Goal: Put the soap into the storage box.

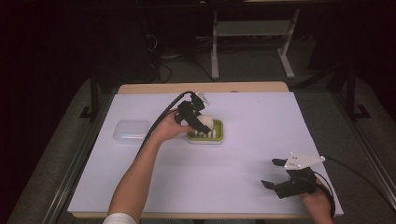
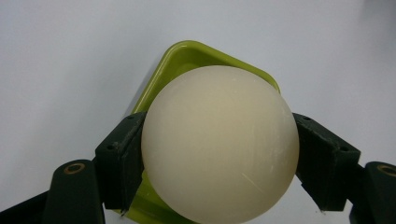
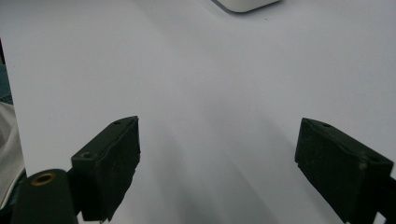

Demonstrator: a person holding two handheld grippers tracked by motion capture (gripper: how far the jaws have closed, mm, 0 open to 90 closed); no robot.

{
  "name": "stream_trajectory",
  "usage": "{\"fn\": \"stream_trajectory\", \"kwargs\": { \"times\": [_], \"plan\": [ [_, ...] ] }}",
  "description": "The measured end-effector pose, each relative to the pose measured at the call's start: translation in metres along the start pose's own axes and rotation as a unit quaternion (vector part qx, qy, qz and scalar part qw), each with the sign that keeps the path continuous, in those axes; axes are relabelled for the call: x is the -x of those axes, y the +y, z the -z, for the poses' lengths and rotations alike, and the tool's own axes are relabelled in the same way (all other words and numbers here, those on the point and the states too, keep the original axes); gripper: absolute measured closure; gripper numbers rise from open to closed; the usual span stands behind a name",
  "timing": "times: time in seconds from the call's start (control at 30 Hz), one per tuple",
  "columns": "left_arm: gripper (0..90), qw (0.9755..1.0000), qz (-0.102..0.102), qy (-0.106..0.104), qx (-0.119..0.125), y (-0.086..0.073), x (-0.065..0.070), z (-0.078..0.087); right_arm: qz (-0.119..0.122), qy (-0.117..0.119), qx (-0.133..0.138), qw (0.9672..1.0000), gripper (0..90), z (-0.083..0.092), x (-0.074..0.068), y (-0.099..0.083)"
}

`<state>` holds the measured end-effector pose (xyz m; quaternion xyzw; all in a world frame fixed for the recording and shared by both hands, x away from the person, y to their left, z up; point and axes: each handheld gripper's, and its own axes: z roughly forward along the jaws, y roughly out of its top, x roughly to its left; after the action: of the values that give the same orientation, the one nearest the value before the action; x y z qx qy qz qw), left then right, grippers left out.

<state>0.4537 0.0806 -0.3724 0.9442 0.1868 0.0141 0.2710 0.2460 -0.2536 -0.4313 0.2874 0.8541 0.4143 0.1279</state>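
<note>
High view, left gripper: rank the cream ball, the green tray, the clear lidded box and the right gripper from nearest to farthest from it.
1. Cream ball, clamped between the jaws of the left gripper.
2. Green tray, right beneath the ball.
3. Clear lidded box, to the left on the white sheet.
4. Right gripper, at the near right edge, jaws apart.

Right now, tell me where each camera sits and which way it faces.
High view: above the person's side, looking forward and down at the table; both forearms show.
Left gripper view: rides the left hand-held gripper, facing the cream ball over the green tray.
Right gripper view: rides the right hand-held gripper, facing bare table.
Shared: ball and tray, high and left views.
</note>
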Motion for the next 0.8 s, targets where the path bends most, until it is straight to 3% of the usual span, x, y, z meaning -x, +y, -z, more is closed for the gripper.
{"fn": "stream_trajectory", "kwargs": {
  "times": [0.8],
  "plan": [
    [25.2,0.9999,0.009,0.0,-0.012,0.001,-0.002,-0.017,0.001,0.003,0.0,1.0,13.4,-0.001,-0.001,0.0]
  ]
}}
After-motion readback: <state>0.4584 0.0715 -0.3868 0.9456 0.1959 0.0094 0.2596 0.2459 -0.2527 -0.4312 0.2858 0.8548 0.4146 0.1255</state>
